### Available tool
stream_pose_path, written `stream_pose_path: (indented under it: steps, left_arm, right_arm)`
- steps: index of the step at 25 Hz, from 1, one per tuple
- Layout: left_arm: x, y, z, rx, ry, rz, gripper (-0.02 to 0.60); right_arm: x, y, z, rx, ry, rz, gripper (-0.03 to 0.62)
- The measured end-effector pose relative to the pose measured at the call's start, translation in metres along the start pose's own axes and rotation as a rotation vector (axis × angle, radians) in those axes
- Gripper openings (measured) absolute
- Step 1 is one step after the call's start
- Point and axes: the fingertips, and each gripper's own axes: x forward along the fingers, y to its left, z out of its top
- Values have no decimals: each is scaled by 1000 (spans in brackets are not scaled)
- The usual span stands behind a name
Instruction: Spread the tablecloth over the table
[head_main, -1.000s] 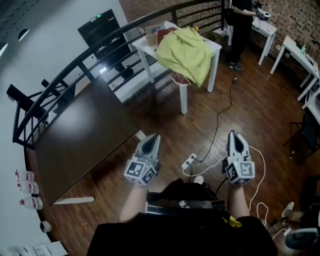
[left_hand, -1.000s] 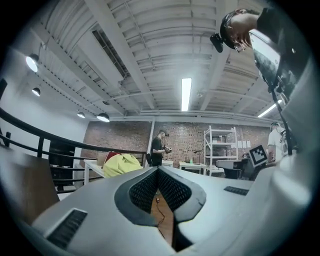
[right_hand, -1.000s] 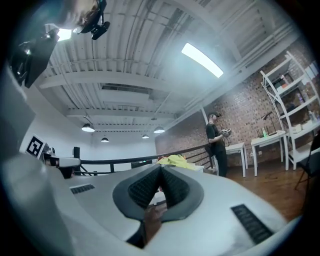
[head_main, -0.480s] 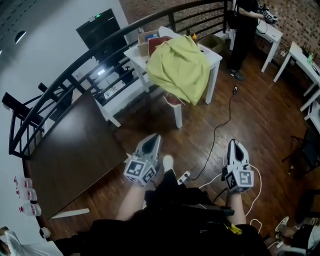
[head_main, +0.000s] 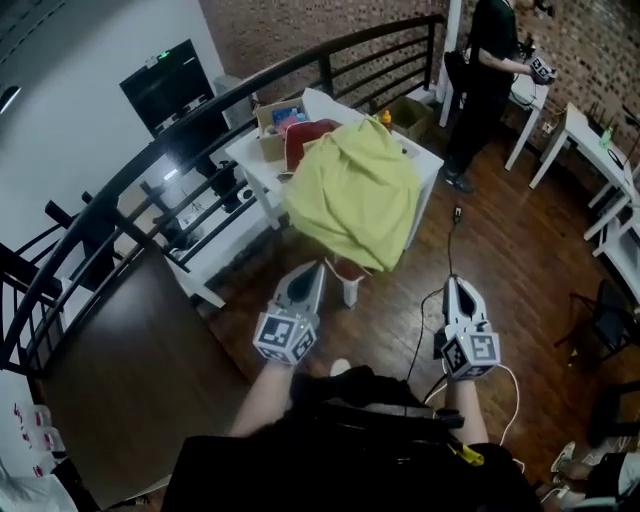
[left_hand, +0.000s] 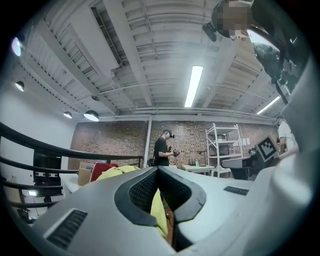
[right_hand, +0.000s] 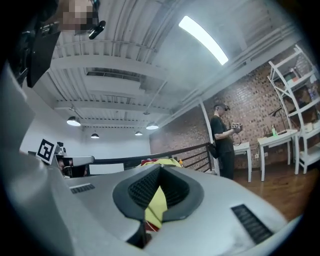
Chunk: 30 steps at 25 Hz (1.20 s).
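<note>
**Both hand-held grippers closed and empty, short of the tablecloth**

The left hand-held gripper (head_main: 310, 270) and the right hand-held gripper (head_main: 456, 284) point level. Each has its jaws together with nothing between them. Ahead, the yellow-green tablecloth (head_main: 355, 195) lies bunched on the white bench (head_main: 252, 152), one side hanging over the near edge. Neither hand-held gripper touches it. A person (head_main: 490, 70) stands beyond the bench.

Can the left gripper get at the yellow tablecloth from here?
Probably yes: the tablecloth hangs off the table just ahead of the left gripper, nothing between; its jaws are shut.
</note>
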Motion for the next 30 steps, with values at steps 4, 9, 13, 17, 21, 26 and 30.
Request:
stream_pose_path:
  steps: [4, 9, 13, 17, 21, 26, 30]
  left_arm:
    - [22, 40, 10, -6, -22, 24, -14]
    - [39, 78, -4, -34, 11, 87, -14]
    - [70, 112, -10, -34, 16, 150, -14]
    - [113, 144, -10, -13, 24, 237, -14]
    - [158, 162, -9, 41, 43, 301, -12]
    - [187, 184, -17, 54, 64, 409, -6]
    - [197, 210, -32, 42, 132, 452, -2]
  right_arm:
    - [54, 29, -12, -23, 42, 86, 6]
    - [107, 16, -20, -14, 82, 111, 6]
    - [168, -5, -23, -11, 92, 161, 6]
    - [236, -36, -25, -4, 116, 230, 6]
    - [296, -77, -14, -6, 119, 276, 6]
    - [344, -117, -32, -22, 207, 304, 6]
    - [366, -131, -50, -8, 268, 281, 6]
